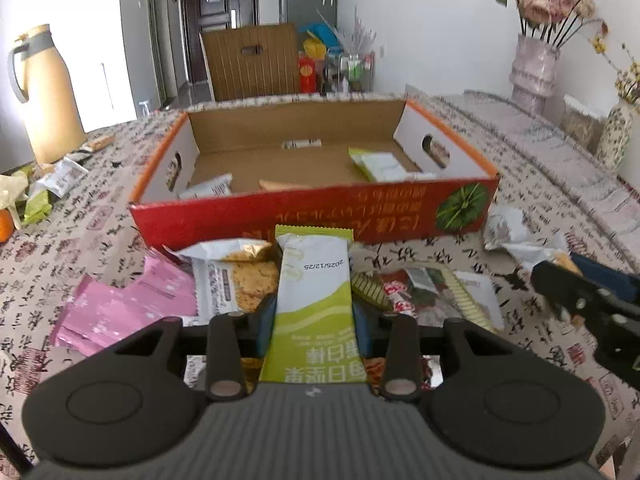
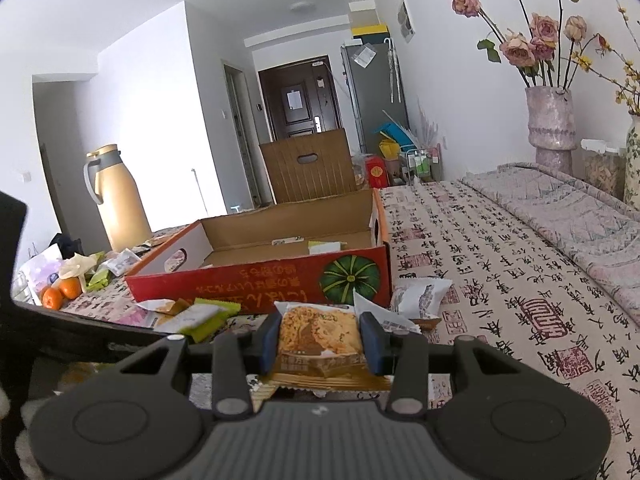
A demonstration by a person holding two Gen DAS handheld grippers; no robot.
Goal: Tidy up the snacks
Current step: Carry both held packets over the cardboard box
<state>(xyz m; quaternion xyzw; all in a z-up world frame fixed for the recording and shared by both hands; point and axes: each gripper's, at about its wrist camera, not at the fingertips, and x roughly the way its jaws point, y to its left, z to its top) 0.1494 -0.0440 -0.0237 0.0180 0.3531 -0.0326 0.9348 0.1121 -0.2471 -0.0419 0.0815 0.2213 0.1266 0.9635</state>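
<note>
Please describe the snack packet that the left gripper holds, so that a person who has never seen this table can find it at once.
Find the red cardboard box with a green pumpkin printed on its front. Just in front of it, above a pile of wrappers, the left gripper clamps a long white-and-green bar packet. Unlike the pink wrappers and the cracker packet beside it, it bears a printed date.
</note>
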